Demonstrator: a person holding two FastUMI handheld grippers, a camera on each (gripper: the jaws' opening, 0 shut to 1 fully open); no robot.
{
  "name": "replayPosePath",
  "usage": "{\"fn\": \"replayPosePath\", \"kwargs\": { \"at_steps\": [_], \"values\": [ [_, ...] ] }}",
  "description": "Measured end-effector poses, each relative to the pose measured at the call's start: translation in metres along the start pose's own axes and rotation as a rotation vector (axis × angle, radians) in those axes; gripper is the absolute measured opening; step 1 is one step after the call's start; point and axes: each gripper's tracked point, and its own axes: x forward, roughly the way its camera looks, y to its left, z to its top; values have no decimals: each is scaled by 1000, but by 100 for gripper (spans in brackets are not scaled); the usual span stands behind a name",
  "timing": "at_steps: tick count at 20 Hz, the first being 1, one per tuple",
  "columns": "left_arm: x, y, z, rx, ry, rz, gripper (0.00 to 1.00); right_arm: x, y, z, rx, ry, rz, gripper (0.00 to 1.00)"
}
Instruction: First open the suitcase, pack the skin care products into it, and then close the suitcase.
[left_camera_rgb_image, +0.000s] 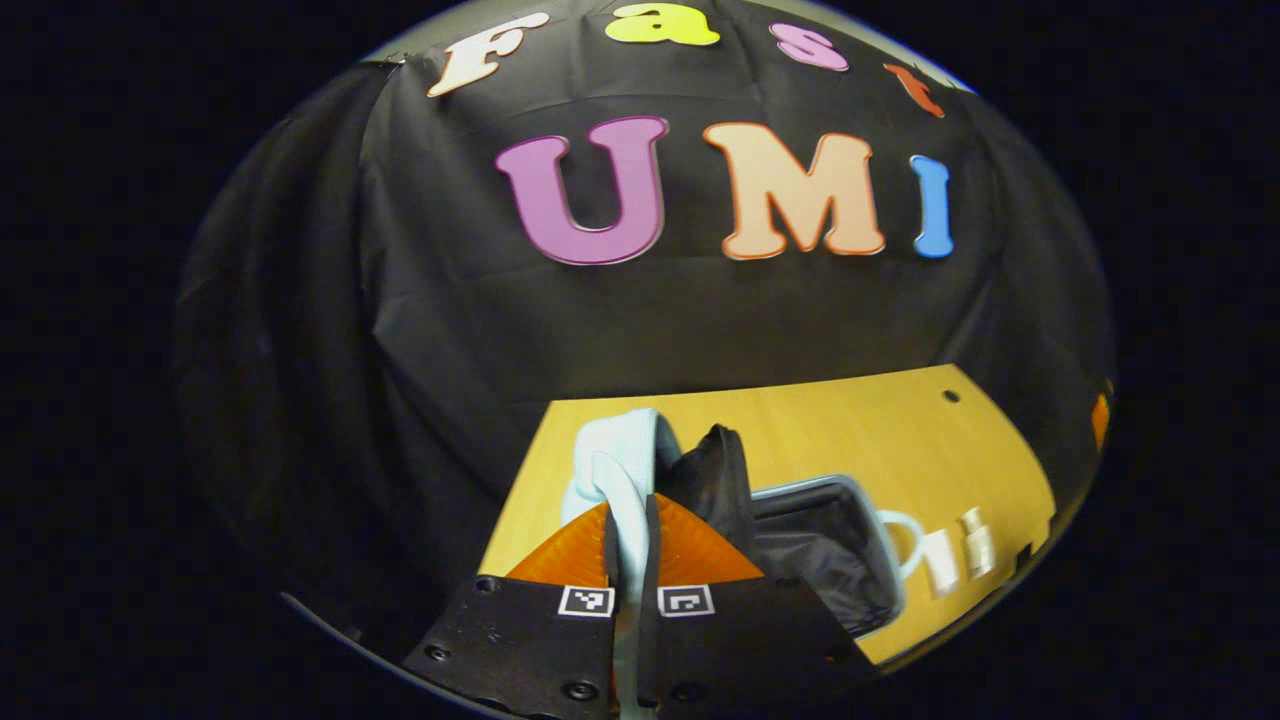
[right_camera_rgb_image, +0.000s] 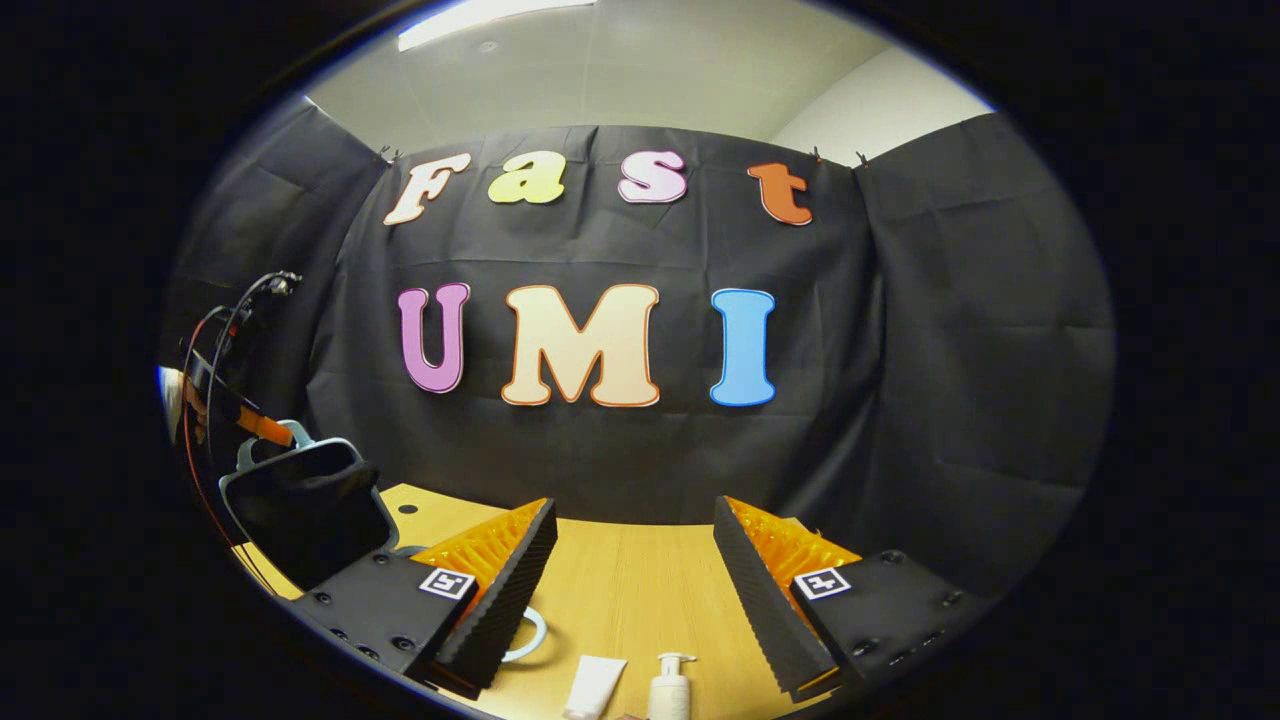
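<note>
Black cloth hangs behind a yellow wooden counter (right_camera_rgb_image: 620, 590), with a pale ceiling above it in the right gripper view. On the counter lies the suitcase (left_camera_rgb_image: 830, 540), open, its dark lining showing inside a pale blue shell. In the left gripper view the left tongs (left_camera_rgb_image: 630, 560) are pressed together on the pale blue edge of the raised suitcase lid (left_camera_rgb_image: 615, 470), which stands upright between the orange fingers (left_camera_rgb_image: 570, 555); black lining fabric bunches just beside them and hides part of the interior. Beyond the suitcase's looped handle (left_camera_rgb_image: 905, 545), two small pale skin care products (left_camera_rgb_image: 958, 555) stand near the counter's edge.

In the right gripper view the right tongs (right_camera_rgb_image: 635, 590) are spread wide with nothing between them, above bare counter. Below them, at the near edge, lie a white tube (right_camera_rgb_image: 595, 685) and a white pump bottle (right_camera_rgb_image: 672, 685) side by side. Off to the left the lid shows upright, with the other gripper and its red cable (right_camera_rgb_image: 200, 400) at its top
</note>
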Motion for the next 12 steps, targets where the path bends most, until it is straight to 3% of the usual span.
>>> {"fn": "replayPosePath", "kwargs": {
  "at_steps": [1, 6, 12],
  "values": [
    [8, 26, -6, 16, -10, 38, 1, 0, 5, 0, -11, -4, -6, 100],
    [56, 99, -78, -115, 78, 54, 0, 11, 30, -3, -46, 26, -26, 100],
    [115, 121, -172, -202, 199, 39, 0, 17, 59, -7, -150, 84, -4, 100]
  ]
}}
